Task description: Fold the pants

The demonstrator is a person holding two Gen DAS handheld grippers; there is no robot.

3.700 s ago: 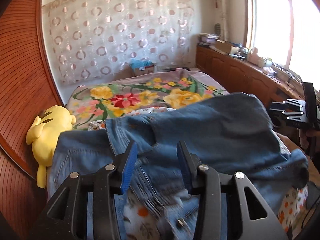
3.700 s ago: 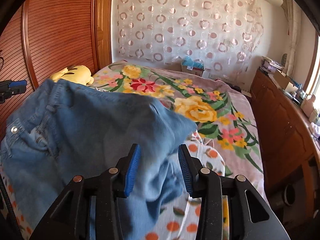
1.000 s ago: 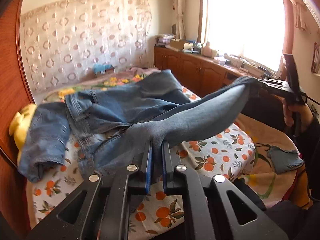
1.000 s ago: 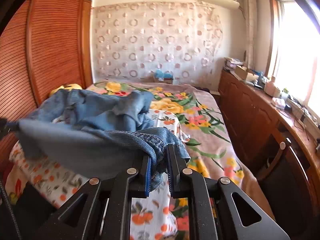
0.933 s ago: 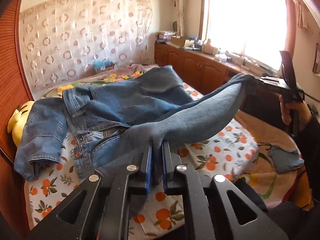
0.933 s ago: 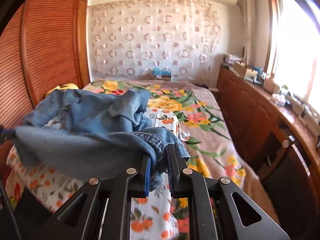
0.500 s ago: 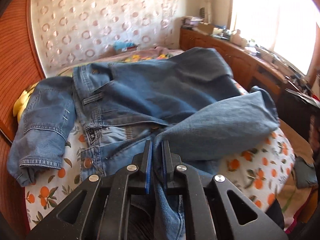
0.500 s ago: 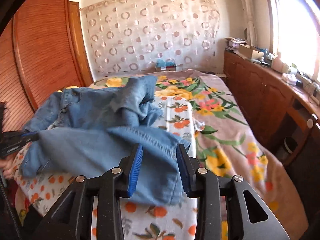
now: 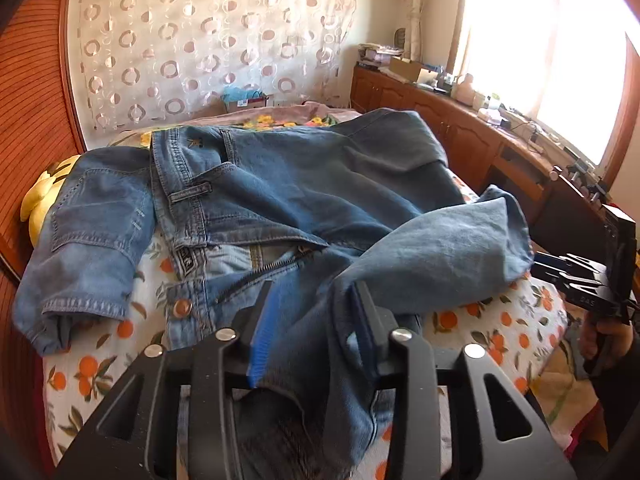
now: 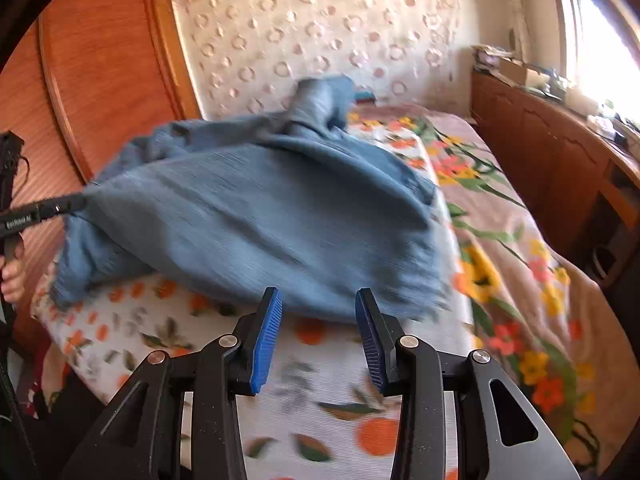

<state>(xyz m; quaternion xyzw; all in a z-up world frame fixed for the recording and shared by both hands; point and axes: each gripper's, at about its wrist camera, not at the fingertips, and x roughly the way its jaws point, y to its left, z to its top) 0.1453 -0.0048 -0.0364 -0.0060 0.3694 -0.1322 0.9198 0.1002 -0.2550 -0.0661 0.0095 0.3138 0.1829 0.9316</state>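
Blue jeans (image 9: 300, 184) lie on the bed, waistband and button to the left, zipper open. One leg (image 9: 440, 248) is laid back across them. My left gripper (image 9: 312, 308) sits low over the near edge of this leg. Its jaws are opening, with loose denim between them and draped over the right finger; the pads do not press on it. In the right wrist view the jeans (image 10: 260, 220) are blurred. My right gripper (image 10: 318, 312) is open just short of the leg's hem, nothing between its fingers. It also shows in the left wrist view, right gripper (image 9: 580, 280), in a hand.
An orange-print sheet (image 9: 500, 336) and a floral blanket (image 10: 520, 260) cover the bed. A yellow plush toy (image 9: 40, 192) lies at the far left by the wooden panel (image 10: 100, 80). Wooden cabinets (image 9: 460, 136) run along the window side. A cardboard box (image 9: 244, 100) stands at the far end.
Both grippers came down with the stretched trouser leg and laid it across the jeans. The right gripper let go first and drew back; the left jaws have now parted from the denim.
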